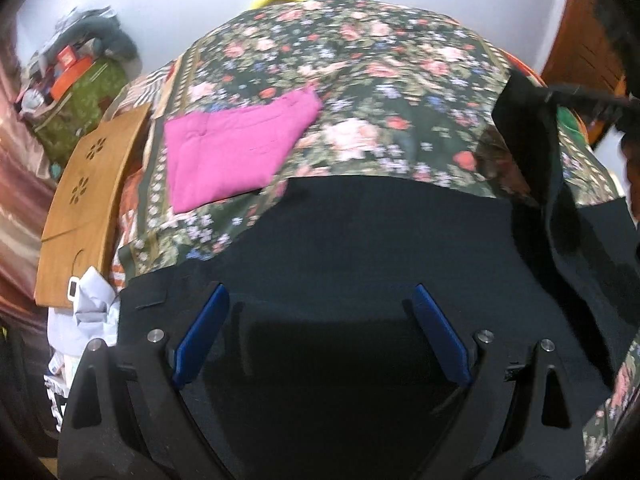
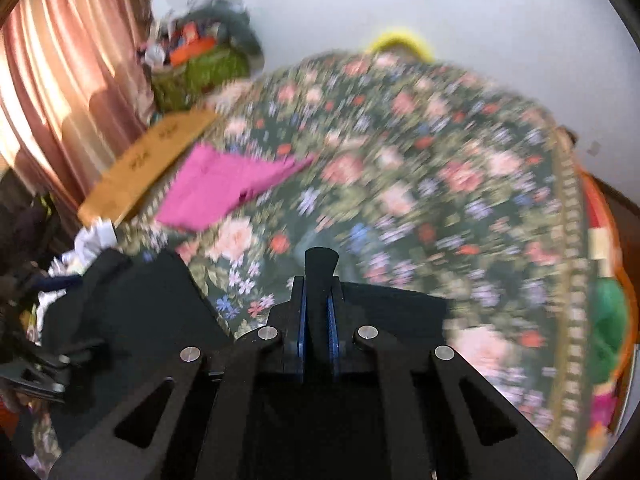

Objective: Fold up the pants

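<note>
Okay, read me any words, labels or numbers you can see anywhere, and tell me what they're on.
None can be read.
Orange boxes on the cluttered shelf: any print is too small and blurred.
Wooden board: only cut-out flower shapes, no text.
Pink folded cloth and black pants: no visible label.

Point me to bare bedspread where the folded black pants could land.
Free: floral bedspread beyond the black pants, right of the pink cloth, up to the far edge. Crowded: left edge, with wooden board and crumpled white clothes. Right hand-held gripper grips pants fabric.
</note>
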The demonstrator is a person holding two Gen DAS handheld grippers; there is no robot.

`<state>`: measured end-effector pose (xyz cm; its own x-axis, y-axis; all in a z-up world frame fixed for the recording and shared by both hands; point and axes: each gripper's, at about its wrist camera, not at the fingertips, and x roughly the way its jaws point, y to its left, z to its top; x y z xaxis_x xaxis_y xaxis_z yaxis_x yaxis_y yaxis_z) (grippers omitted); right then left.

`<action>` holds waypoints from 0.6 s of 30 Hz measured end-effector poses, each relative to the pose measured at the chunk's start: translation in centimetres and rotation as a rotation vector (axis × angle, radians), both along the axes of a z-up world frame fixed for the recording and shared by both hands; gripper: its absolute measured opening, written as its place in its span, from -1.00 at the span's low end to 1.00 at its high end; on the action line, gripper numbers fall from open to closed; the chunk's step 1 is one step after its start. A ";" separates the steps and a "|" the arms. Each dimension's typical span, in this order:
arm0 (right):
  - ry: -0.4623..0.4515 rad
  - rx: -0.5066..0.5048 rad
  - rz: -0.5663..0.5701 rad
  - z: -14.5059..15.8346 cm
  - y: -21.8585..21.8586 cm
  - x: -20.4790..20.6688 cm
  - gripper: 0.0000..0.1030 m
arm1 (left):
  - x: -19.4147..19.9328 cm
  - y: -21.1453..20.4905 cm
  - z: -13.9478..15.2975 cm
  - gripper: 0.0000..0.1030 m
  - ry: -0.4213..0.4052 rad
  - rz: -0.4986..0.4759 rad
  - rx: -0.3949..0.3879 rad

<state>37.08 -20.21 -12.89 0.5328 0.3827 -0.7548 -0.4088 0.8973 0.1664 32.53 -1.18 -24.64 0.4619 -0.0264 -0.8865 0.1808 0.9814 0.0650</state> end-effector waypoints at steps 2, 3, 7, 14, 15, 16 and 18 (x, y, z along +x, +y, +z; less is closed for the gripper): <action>-0.047 0.020 -0.031 2.5 -2.7 -1.4 -0.85 | -0.3 -1.5 0.1 0.81 0.010 -0.023 -0.011; -0.065 0.026 -0.046 3.4 -3.5 -2.0 -0.85 | -0.4 -2.1 0.1 0.81 0.017 -0.030 -0.016; -0.136 0.056 -0.110 7.1 -7.9 -4.8 -0.85 | -1.0 -5.5 -0.1 0.81 0.064 -0.074 -0.059; -0.186 0.102 -0.158 10.1 -13.5 -10.4 -0.85 | -3.3 -12.3 -0.3 0.81 0.073 -0.183 -0.016; -0.189 0.089 -0.157 9.8 -13.7 -11.5 -0.85 | -3.6 -13.0 -0.2 0.81 0.070 -0.195 -0.008; -0.194 0.070 -0.153 9.5 -13.8 -12.3 -0.85 | -3.7 -13.3 -0.2 0.81 0.071 -0.201 -0.011; -0.192 0.035 -0.157 8.5 -14.1 -13.8 -0.85 | -4.0 -14.0 -0.2 0.81 0.089 -0.209 -0.039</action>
<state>23.27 -34.34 -4.43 0.7201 0.3083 -0.6217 -0.2924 0.9473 0.1311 28.56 -15.17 -24.85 0.3628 -0.1484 -0.9200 0.3842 0.9232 0.0026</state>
